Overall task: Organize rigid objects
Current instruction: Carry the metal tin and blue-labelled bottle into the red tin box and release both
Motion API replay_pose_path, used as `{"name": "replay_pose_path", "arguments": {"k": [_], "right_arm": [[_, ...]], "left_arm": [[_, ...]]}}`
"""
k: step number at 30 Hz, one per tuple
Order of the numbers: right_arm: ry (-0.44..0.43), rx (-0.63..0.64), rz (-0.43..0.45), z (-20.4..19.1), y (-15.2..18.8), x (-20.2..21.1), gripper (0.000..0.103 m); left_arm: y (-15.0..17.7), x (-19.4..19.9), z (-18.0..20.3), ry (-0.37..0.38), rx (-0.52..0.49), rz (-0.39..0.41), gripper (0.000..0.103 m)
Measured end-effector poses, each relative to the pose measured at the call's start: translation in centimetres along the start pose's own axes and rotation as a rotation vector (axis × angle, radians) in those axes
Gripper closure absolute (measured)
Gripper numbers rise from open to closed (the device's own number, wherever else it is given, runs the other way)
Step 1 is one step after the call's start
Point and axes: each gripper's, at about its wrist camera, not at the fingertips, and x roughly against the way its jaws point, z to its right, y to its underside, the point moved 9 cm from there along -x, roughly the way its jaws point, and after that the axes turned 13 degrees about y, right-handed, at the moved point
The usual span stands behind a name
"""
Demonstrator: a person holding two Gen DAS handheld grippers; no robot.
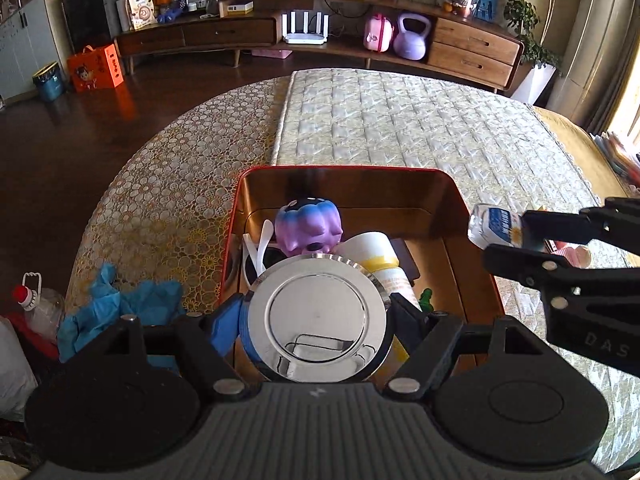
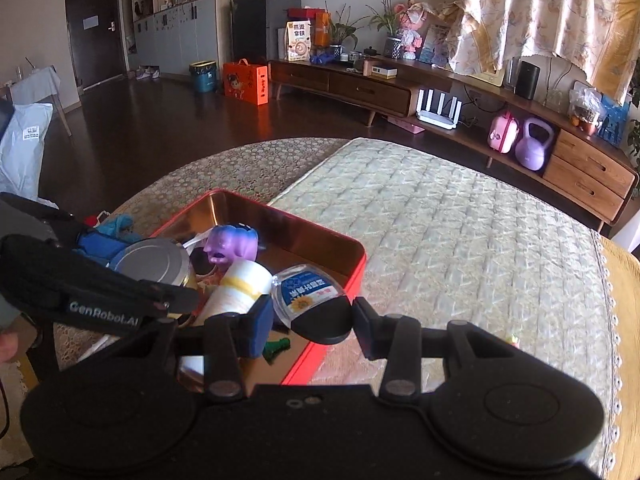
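Note:
A red tin box (image 1: 448,184) (image 2: 356,276) with a copper inside sits on the table. It holds a purple toy (image 1: 310,224) (image 2: 232,244), a white and yellow tube (image 1: 380,256) (image 2: 240,284) and a small green piece (image 1: 426,300) (image 2: 276,348). My left gripper (image 1: 318,320) is shut on a metal can (image 1: 318,316) (image 2: 154,260) over the box's near left part. My right gripper (image 2: 312,316) (image 1: 508,236) is shut on a clear bottle (image 2: 306,288) (image 1: 494,226) with a blue label and black cap, over the box's right rim.
The table carries a quilted pale mat (image 1: 400,120) (image 2: 460,220) over a circle-patterned cloth (image 1: 172,184). Blue fabric (image 1: 116,304) and a plastic jug (image 1: 38,304) lie left of the box. A wooden sideboard (image 1: 320,36) stands behind.

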Motion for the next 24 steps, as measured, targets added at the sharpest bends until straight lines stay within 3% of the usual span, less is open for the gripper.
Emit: {"name": "replay_pose_path", "arguments": {"k": [12, 24], "right_arm": [[-0.007, 0.078, -0.067, -2.1, -0.6, -5.2, 0.061], [-0.026, 0.056, -0.092, -2.3, 0.0, -5.4, 0.062]], "left_arm": [[0.5, -1.6, -0.4, 0.008, -0.012, -0.021, 0.026], [1.7, -2.9, -0.3, 0.001, -0.028, -0.056, 0.026]]}}
